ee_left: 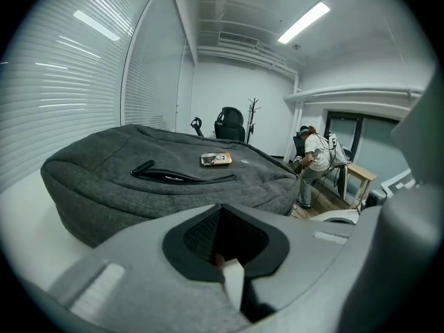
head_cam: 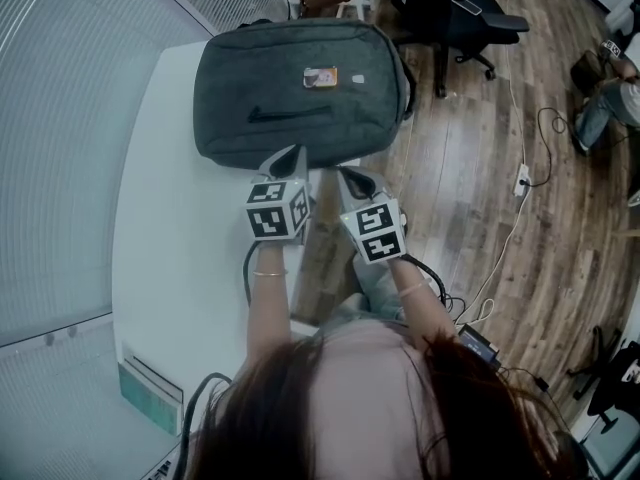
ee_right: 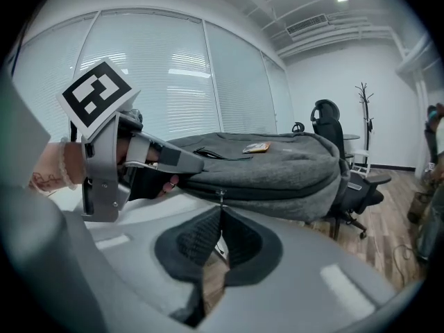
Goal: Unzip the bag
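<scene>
A grey backpack [head_cam: 300,88] lies flat on the white table [head_cam: 170,248], with a slightly open front pocket zip [ee_left: 180,177] and a small label [head_cam: 320,77] on top. Both grippers are at its near edge. My left gripper [head_cam: 292,156] is shut, and its tips rest against the bag's side [ee_right: 184,164]. In the left gripper view nothing sits between its jaws [ee_left: 222,210], and the bag [ee_left: 173,179] fills the space ahead. My right gripper [head_cam: 348,176] is shut at the side zip. Its tips [ee_right: 220,210] meet on the lower end of the small metal zipper pull [ee_right: 221,198].
The bag's right end overhangs the table edge above the wood floor [head_cam: 450,198]. A black office chair [head_cam: 470,18] stands past it. Cables and a power strip [head_cam: 521,178] lie on the floor, and a person [head_cam: 615,98] sits far right. Window blinds line the left.
</scene>
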Demonstrator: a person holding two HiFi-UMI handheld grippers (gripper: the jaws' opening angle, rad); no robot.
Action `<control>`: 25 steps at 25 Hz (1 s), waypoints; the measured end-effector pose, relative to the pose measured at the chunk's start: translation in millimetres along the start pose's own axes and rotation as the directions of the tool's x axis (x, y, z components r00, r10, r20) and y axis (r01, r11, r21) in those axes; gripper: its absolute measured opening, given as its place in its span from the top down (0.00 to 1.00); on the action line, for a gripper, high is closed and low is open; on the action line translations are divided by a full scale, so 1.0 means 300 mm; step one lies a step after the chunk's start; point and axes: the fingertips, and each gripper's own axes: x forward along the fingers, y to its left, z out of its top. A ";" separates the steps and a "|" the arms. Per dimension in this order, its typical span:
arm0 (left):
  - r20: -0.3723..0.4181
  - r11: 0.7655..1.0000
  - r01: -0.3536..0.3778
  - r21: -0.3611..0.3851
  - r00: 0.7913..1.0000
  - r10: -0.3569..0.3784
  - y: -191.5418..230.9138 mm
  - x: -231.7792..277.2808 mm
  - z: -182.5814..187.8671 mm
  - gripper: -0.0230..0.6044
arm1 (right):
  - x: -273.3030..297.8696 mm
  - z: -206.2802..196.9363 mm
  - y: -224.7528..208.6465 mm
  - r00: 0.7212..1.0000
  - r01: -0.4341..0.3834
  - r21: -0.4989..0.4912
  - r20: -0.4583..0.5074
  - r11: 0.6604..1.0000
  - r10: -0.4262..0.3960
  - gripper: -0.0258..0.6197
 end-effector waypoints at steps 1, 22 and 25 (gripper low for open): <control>-0.003 1.000 0.001 -0.001 1.000 -0.001 0.000 0.000 -0.001 0.95 | -0.002 -0.001 -0.002 1.000 0.004 -0.003 -0.002 1.000 -0.004 0.95; -0.008 0.999 -0.026 0.028 1.000 0.026 -0.008 -0.006 -0.007 0.95 | -0.041 -0.022 -0.066 0.998 0.052 -0.072 -0.025 0.996 -0.054 0.95; -0.010 0.999 -0.020 0.025 1.000 0.020 -0.010 -0.007 -0.009 0.95 | -0.046 -0.028 -0.081 0.997 0.063 -0.068 -0.030 0.996 -0.065 0.95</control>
